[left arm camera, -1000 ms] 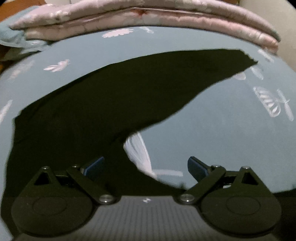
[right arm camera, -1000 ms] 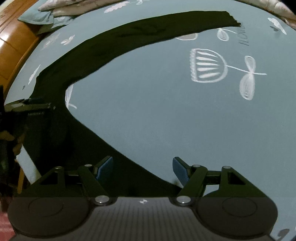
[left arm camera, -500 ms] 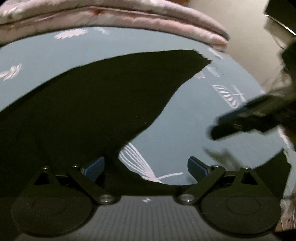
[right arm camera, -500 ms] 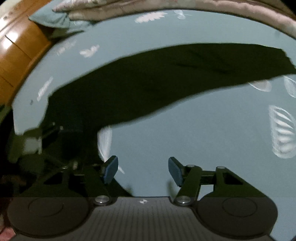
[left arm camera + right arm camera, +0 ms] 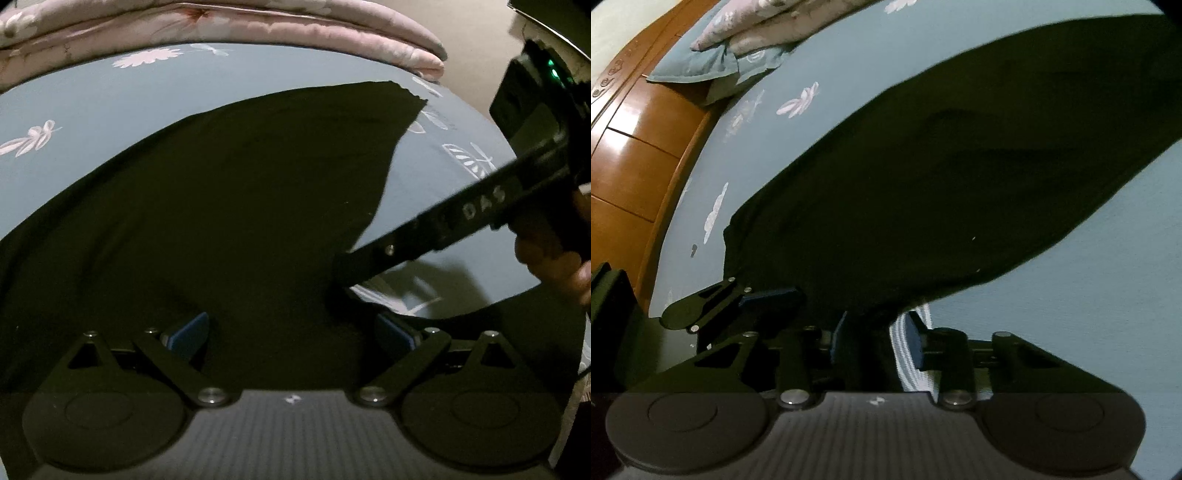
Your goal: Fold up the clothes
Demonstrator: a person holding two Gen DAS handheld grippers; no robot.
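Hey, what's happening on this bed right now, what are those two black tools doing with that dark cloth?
A person is folding a dark garment spread on a blue flowered bedsheet, with a gripper in each hand. The right gripper has its jaws partly closed around a bunched edge of the cloth, though a firm pinch cannot be confirmed. The left gripper hovers low over the garment with jaws wide open, holding nothing. A folded pink quilt lies at the far end.
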